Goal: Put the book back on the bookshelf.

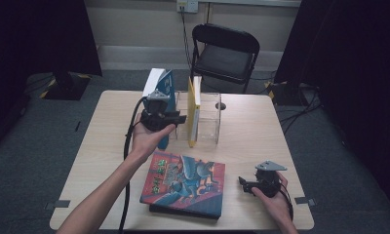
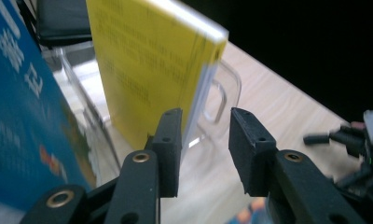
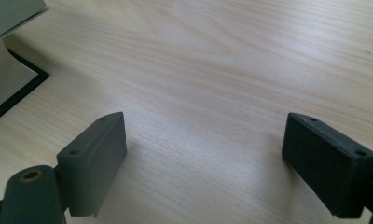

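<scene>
Nearest us, our right gripper [image 1: 245, 184] rests wide-jawed; our left gripper [image 2: 204, 140], jaws narrow and empty, should square onto the yellow book [image 2: 142, 70] edge.

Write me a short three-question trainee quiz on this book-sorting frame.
1. True or false: the left gripper is clamped on the yellow book.
2. Which book lies flat on the table? A) the blue book B) the yellow book C) the illustrated book
3. What does the yellow book stand in?

Key:
1. False; the jaws stand apart beside its edge, with nothing between them.
2. C
3. The clear holder.
</scene>
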`<state>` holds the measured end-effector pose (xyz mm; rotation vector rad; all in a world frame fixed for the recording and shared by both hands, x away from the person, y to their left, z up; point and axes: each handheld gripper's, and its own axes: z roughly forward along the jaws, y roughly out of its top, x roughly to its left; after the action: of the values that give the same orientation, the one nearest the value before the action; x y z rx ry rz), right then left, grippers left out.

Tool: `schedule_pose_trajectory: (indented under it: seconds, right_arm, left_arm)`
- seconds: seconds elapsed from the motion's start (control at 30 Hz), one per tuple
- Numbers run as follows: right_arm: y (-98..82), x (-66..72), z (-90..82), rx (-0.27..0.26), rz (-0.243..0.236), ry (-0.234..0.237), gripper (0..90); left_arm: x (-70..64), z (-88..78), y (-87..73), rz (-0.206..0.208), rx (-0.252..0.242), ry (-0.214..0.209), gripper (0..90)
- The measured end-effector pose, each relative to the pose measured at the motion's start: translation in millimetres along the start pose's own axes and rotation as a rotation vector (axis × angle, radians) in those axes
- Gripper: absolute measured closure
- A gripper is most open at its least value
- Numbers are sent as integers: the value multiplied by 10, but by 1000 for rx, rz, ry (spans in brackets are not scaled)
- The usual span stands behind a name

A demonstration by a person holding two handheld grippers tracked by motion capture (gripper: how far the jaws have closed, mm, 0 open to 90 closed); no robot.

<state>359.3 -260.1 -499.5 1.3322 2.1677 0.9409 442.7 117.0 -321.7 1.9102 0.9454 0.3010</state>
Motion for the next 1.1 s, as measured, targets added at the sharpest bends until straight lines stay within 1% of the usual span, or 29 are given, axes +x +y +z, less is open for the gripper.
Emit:
schedule_pose_trajectory:
  seconds: [0.1, 0.13, 0.17, 0.2, 0.23, 0.27, 0.3, 0.33, 0.37, 0.4, 0.43, 0.5, 0.53, 0.6, 0.63, 0.7, 0.77, 0.83, 0.87, 0.9, 0.93, 0.97, 1.03, 1.07, 1.1]
  right_arm:
    - [21, 21, 6, 11, -7, 4, 140]
    - [33, 35, 7, 17, -8, 10, 147]
    - [51, 54, 6, 27, -13, 20, 157]
    - [66, 71, 6, 31, -14, 29, 162]
    - [77, 84, 6, 34, -15, 34, 163]
    - [89, 99, 5, 25, -18, 42, 175]
    - [107, 115, -4, 21, -15, 41, 186]
    - [138, 136, -20, 16, -16, 47, 190]
    - [173, 158, -46, -1, -24, 58, 201]
    - [229, 190, -85, -24, -24, 70, 229]
    - [268, 213, -108, -34, -26, 80, 245]
    - [372, 275, -172, -71, -36, 102, 252]
    - [437, 314, -203, -91, -39, 116, 267]
    - [531, 384, -236, -115, -52, 137, 274]
    - [564, 413, -244, -123, -58, 144, 280]
    - [649, 492, -244, -141, -69, 165, 285]
    - [726, 577, -210, -147, -91, 183, 291]
    - [786, 653, -137, -145, -106, 198, 292]
    - [806, 687, -87, -139, -112, 202, 289]
    - [822, 715, -32, -126, -120, 210, 279]
    - [829, 741, 18, -119, -119, 220, 269]
    - [831, 766, 64, -115, -118, 224, 263]
    - [827, 803, 144, -107, -126, 233, 259]
    - [817, 819, 175, -101, -125, 239, 260]
    - [801, 836, 207, -92, -126, 253, 261]
  left_arm:
    - [30, -17, -197, 16, 20, 19, 650]
    - [34, -26, -291, 23, 5, 47, 646]
    - [45, -27, -359, 21, 6, 44, 645]
    - [58, -23, -403, 17, 26, 33, 644]
    - [74, -22, -467, 10, 32, 18, 641]
    - [86, -28, -531, 9, 33, 18, 636]
    - [104, -31, -584, 10, 49, 16, 636]
    - [123, -44, -641, 2, 52, 9, 630]
    - [147, -60, -712, -15, 55, 1, 626]
    - [154, -63, -756, -27, 57, 0, 625]
    - [176, -76, -811, -31, 71, -2, 625]
    - [205, -103, -938, -64, 98, 11, 625]
    - [210, -119, -980, -81, 96, 3, 626]
    - [216, -161, -1087, -62, 105, 21, 625]
    - [222, -177, -1142, -62, 115, 29, 623]
    - [242, -202, -1255, -76, 123, 34, 605]
    - [263, -221, -1353, -78, 148, 48, 588]
    - [282, -230, -1420, -78, 158, 52, 562]
    - [293, -229, -1457, -82, 165, 48, 546]
    - [303, -219, -1491, -101, 176, 42, 533]
    - [314, -205, -1527, -123, 185, 24, 519]
    - [321, -201, -1551, -132, 184, 9, 521]
    - [317, -204, -1550, -114, 180, -3, 538]
    - [313, -202, -1546, -106, 181, -12, 567]
    - [310, -197, -1549, -106, 181, -9, 580]
